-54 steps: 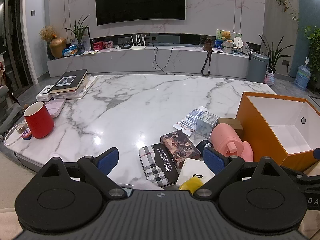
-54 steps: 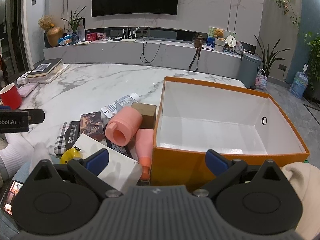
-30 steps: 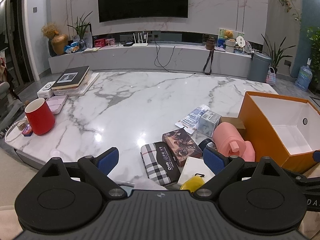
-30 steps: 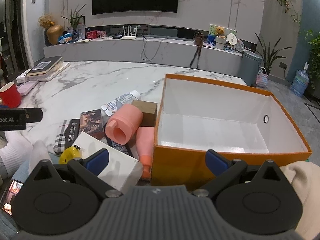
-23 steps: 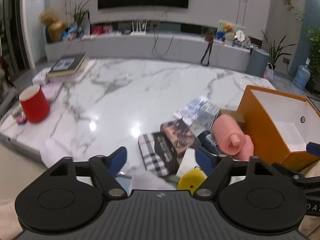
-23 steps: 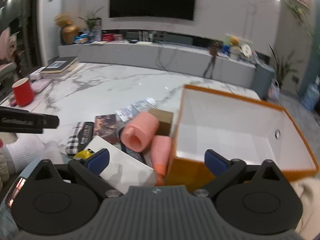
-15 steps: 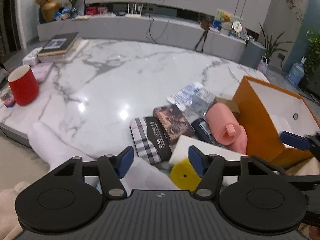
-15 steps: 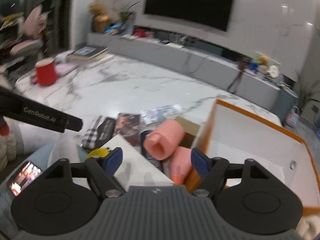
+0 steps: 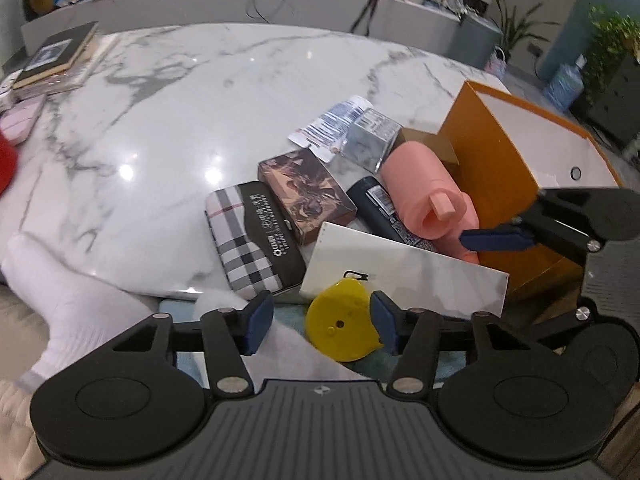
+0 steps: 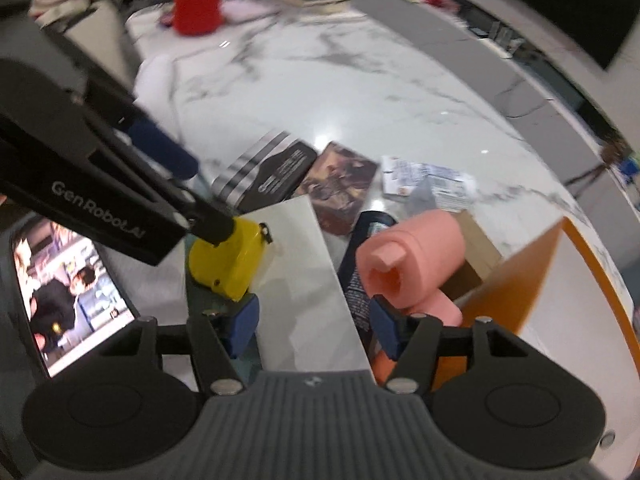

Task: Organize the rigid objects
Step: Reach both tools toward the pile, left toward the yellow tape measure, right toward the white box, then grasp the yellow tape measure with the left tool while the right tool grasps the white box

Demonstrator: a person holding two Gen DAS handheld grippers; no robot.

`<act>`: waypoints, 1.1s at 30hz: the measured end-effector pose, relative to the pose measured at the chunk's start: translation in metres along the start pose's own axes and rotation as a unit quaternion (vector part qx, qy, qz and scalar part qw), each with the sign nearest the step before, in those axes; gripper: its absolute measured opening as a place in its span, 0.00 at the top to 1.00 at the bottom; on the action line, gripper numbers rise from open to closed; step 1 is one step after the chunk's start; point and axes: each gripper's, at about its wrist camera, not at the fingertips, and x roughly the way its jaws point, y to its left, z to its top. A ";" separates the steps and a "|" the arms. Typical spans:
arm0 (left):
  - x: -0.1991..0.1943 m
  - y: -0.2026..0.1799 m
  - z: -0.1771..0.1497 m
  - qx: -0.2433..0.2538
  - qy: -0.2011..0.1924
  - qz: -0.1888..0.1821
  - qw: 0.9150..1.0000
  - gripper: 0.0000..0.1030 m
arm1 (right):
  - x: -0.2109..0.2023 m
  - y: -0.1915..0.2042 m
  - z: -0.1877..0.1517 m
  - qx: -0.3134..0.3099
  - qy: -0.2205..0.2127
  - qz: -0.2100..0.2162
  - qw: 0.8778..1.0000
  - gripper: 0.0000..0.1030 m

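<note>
left gripper (image 9: 322,322): jaws part-open over yellow tape measure (image 9: 344,330), off table's (image 9: 200,92) near edge | white box (image 9: 404,268) overhangs that edge | orange box (image 9: 496,160) at right edge

Red cup (image 9: 5,162) cut by left edge; right-wrist background blurred.

Bare marble table (image 9: 192,92) fills the upper left and centre of the left wrist view, open to a hand. The lower right is crowded: plaid case (image 9: 252,240), brown box (image 9: 306,192), white box (image 9: 404,268), yellow tape measure (image 9: 344,328) and pink foam rolls (image 9: 428,196) lie packed together against the orange box (image 9: 492,168), its white interior unobstructed.
</note>
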 end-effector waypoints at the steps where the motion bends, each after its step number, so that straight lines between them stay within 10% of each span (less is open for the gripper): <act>1: 0.003 0.000 0.002 0.004 0.007 -0.005 1.000 0.32 | 0.003 -0.002 0.002 -0.007 0.009 0.011 1.000 0.40; 15: 0.044 -0.008 0.009 0.132 0.125 -0.064 0.981 0.20 | 0.031 -0.010 0.006 -0.051 0.042 0.062 0.996 0.38; 20: 0.050 -0.004 0.009 0.111 0.124 -0.071 0.984 0.33 | 0.037 -0.009 0.003 -0.041 0.042 0.068 0.996 0.40; 33: 0.043 -0.010 0.002 0.171 0.106 -0.019 0.979 0.28 | 0.039 -0.002 0.006 -0.061 0.039 0.063 0.995 0.40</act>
